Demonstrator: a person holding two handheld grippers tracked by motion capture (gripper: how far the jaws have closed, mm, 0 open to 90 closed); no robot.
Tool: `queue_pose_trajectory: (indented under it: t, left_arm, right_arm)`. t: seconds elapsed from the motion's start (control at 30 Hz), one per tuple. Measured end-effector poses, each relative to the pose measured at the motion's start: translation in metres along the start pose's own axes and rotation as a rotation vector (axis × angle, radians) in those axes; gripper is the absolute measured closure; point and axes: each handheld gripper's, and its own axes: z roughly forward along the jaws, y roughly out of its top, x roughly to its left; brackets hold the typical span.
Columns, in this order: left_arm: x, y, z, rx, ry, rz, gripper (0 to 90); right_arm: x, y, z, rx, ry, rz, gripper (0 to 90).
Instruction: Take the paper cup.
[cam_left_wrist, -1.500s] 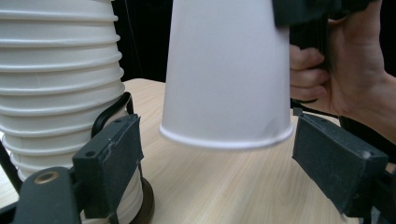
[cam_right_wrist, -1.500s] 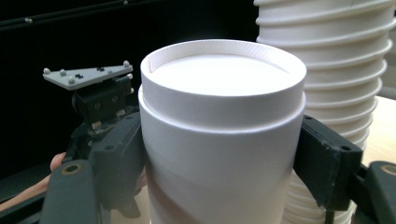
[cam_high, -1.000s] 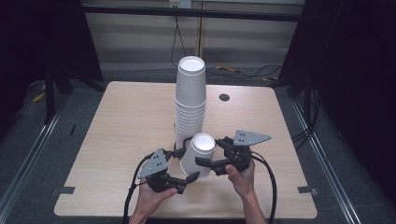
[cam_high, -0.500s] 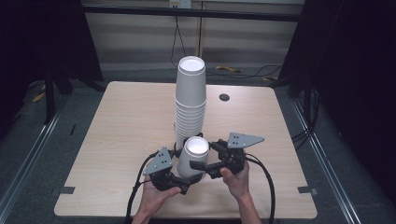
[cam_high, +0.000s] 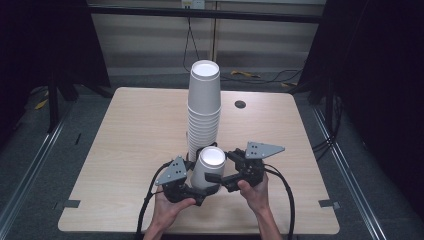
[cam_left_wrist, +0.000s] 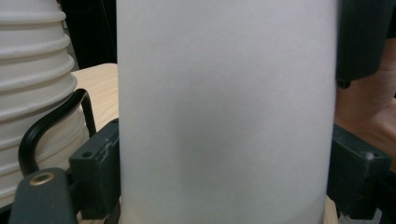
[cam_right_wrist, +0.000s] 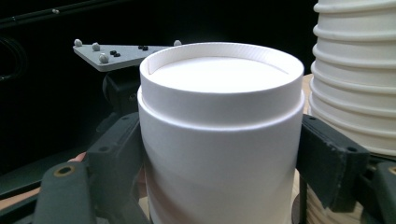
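Both hand-held grippers clasp one white paper cup: the left hand-held gripper (cam_high: 201, 192), whose jaws have just been closing, pinches its lower wall, and the right hand-held gripper (cam_high: 216, 178) squeezes it higher up. That cup (cam_high: 209, 167) stands upside down, long axis upright, flat base up, at the counter's (cam_high: 135, 130) near edge, just in front of a tall stack of nested upside-down cups (cam_high: 204, 105).

table (cam_high: 125, 150): light wood, rounded corners | small dark disc (cam_high: 240, 104): far right part of table | floor (cam_high: 30, 165): grey
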Motion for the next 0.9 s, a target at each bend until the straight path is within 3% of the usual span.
queue_pose_trajectory:
  t: [0.13,0.17,0.4,0.7,0.9]
  left_arm:
    - [0.0,0.0,-0.001,0.003,0.0,0.0,15.5]
    - [0.001,0.0,-0.002,0.007,-0.003,-0.006,15.7]
    - [0.004,0.0,-0.007,0.019,-0.005,-0.023,15.9]
    - [0.007,-0.002,-0.011,0.045,0.004,-0.014,16.0]
    - [0.008,-0.003,-0.012,0.094,0.011,-0.009,16.1]
  right_arm:
    - [0.0,-0.001,0.001,0.008,-0.001,-0.003,19.0]
    - [0.0,-0.002,0.003,0.016,-0.002,0.005,14.0]
    - [-0.001,-0.001,0.001,-0.008,0.001,0.017,13.6]
    - [-0.003,-0.004,-0.011,-0.036,-0.005,0.029,13.6]
    - [-0.003,-0.006,-0.02,-0.026,-0.023,0.016,13.5]
